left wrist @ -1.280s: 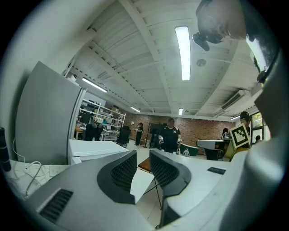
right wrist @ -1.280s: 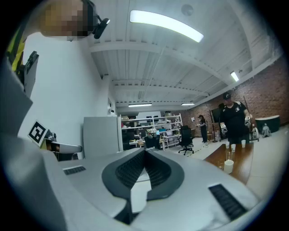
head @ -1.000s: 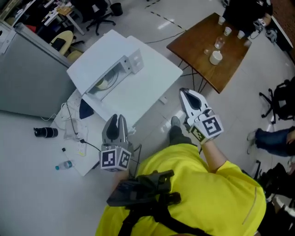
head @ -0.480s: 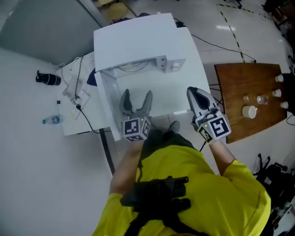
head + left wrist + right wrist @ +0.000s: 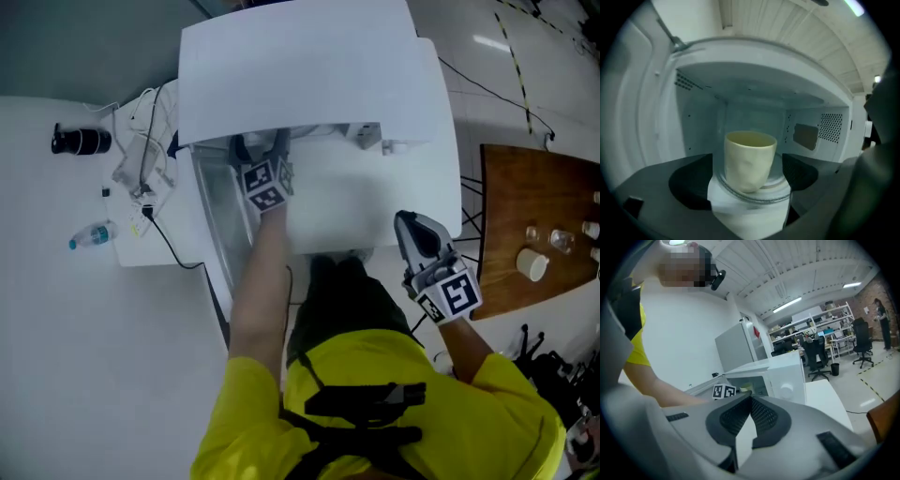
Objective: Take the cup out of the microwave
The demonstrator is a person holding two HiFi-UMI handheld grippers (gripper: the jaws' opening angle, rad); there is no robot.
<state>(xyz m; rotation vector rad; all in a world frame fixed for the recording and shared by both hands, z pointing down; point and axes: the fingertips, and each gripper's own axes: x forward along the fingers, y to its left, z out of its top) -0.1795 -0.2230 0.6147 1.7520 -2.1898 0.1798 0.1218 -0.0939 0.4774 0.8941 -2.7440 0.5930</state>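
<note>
A cream cup [image 5: 749, 159] stands upright on the glass turntable [image 5: 754, 194] inside the open white microwave [image 5: 309, 75]. My left gripper [image 5: 747, 164] reaches into the cavity with its jaws opening. The cup sits between and just ahead of the dark pads [image 5: 691, 187], which do not press on it. In the head view the left gripper [image 5: 262, 148] is at the microwave's mouth, and the cup is hidden there. My right gripper [image 5: 419, 234] hangs shut and empty in front of the microwave, to the right. Its tips [image 5: 750, 397] meet.
The microwave door [image 5: 211, 216] stands open at the left. A wooden table [image 5: 539, 225] with small cups is at the right. On the white floor at the left lie a water bottle [image 5: 91, 236], a black cylinder [image 5: 80, 141] and cables [image 5: 141, 169].
My left gripper has moved forward and down into the microwave and its jaws have spread from nearly shut to wide. The right gripper has dropped lower, still shut.
</note>
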